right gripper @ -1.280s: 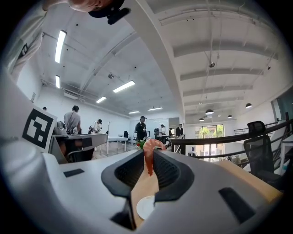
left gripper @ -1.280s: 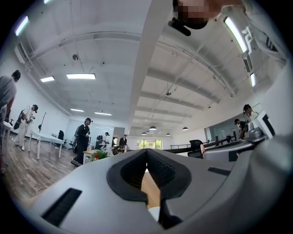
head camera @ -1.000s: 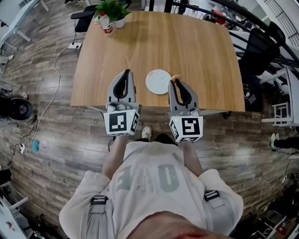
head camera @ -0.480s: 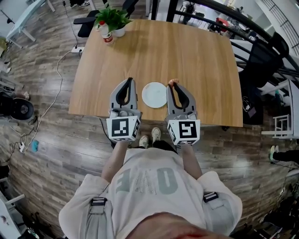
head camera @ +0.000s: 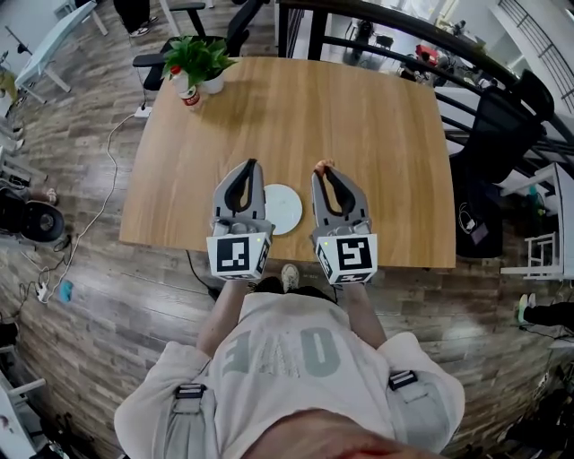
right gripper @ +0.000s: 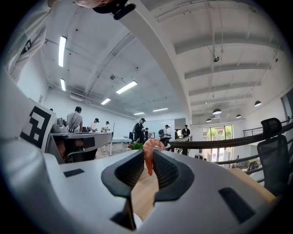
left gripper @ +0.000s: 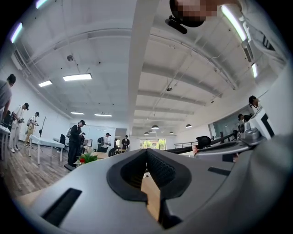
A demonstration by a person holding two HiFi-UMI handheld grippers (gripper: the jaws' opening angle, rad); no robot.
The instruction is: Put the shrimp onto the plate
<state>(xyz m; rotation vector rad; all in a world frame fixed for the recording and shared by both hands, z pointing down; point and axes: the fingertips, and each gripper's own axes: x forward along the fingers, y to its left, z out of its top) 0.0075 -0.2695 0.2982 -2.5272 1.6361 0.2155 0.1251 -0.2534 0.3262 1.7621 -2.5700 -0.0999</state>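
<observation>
In the right gripper view, a pink shrimp (right gripper: 149, 156) is pinched upright between the jaw tips of my right gripper (right gripper: 147, 153). In the head view that gripper (head camera: 321, 168) reaches over the wooden table (head camera: 377, 116), and the shrimp (head camera: 321, 166) pokes out at its tip. A white round plate (head camera: 285, 208) lies near the table's front edge between the two grippers, its left side hidden under the left gripper's body. My left gripper (head camera: 250, 164) is beside it with its jaws together and nothing between them (left gripper: 146, 151).
A potted plant (head camera: 199, 61) and a red-capped bottle (head camera: 185, 92) stand at the table's far left corner. A black chair (head camera: 502, 108) and a dark railing (head camera: 377, 18) are at the right and back. A cable (head camera: 94, 197) trails across the floor on the left.
Both grippers have moved forward over the table, and their tips now reach past the plate. The plate has slid back between the gripper bodies, close to the left one. The shrimp stays gripped.
</observation>
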